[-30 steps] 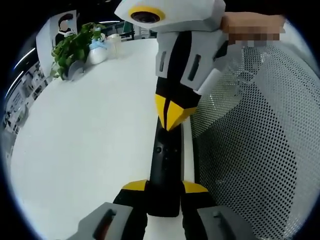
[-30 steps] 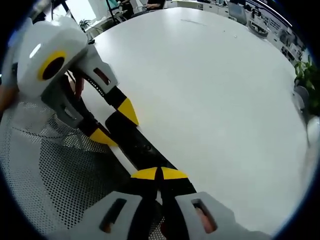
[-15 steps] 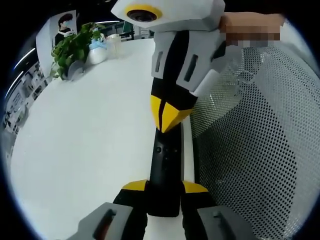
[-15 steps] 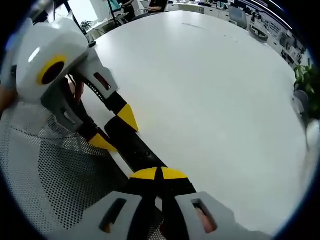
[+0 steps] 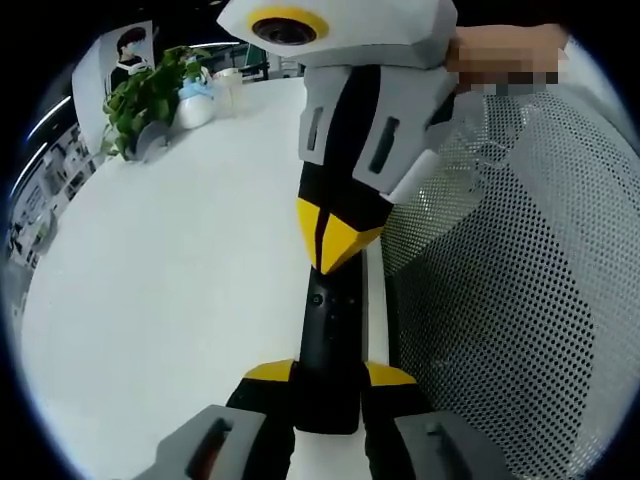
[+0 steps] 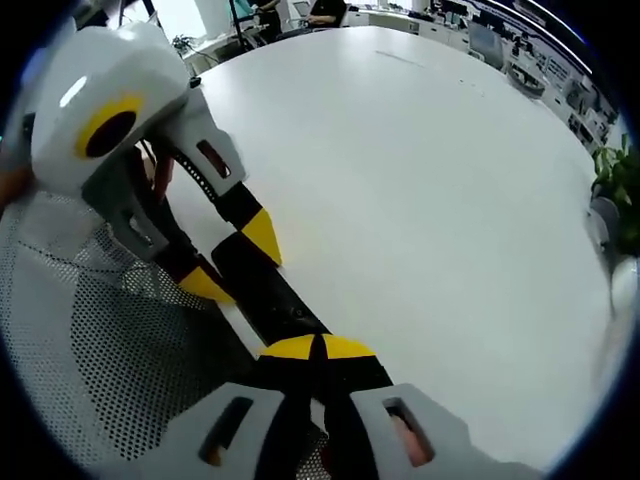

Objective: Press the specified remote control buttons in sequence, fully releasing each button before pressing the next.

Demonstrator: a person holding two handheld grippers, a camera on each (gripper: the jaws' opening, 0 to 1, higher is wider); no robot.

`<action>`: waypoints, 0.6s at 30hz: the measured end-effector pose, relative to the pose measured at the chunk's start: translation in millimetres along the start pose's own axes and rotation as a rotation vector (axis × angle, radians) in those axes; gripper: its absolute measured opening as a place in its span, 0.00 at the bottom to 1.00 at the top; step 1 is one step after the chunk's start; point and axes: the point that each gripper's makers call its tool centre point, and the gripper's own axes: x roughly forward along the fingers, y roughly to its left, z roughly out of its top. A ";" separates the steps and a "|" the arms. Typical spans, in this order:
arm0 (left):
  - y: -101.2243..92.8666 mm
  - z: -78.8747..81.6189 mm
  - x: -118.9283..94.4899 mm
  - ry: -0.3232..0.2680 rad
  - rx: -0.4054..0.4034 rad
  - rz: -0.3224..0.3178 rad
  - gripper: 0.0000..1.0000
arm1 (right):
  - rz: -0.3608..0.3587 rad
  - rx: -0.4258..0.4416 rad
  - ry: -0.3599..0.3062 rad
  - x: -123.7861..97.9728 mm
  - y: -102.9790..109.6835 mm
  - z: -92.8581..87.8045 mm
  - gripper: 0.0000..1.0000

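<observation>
Left gripper view: my left claw (image 5: 330,385) rises from 6 o'clock with its yellow-tipped jaws clamped on the near end of a black remote control (image 5: 330,345), which lies along the edge of the white desk (image 5: 170,280) and points toward 12 o'clock. My right claw (image 5: 335,245) comes down from 12 o'clock, its jaws drawn together into one yellow point resting on the far end of the remote. A perforated white mesh surface (image 5: 500,300) lies at 3 o'clock; a potted plant (image 5: 145,95) stands on the desk at 10 o'clock.

Right gripper view: my right claw (image 6: 318,348), jaws together, sits at 6 o'clock over the remote control (image 6: 265,295); my left claw (image 6: 235,260) grips the remote's other end toward 10 o'clock. The desk (image 6: 420,200) spreads from 12 to 4 o'clock.
</observation>
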 end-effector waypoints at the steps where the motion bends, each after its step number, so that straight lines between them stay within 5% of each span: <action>1: 0.0 0.0 0.0 0.000 -0.001 0.000 0.24 | -0.004 -0.008 0.000 0.0 0.5 0.0 0.00; 18: 0.5 -0.3 0.3 0.004 0.007 -0.002 0.24 | -0.011 -0.028 -0.026 1.1 0.0 0.6 0.00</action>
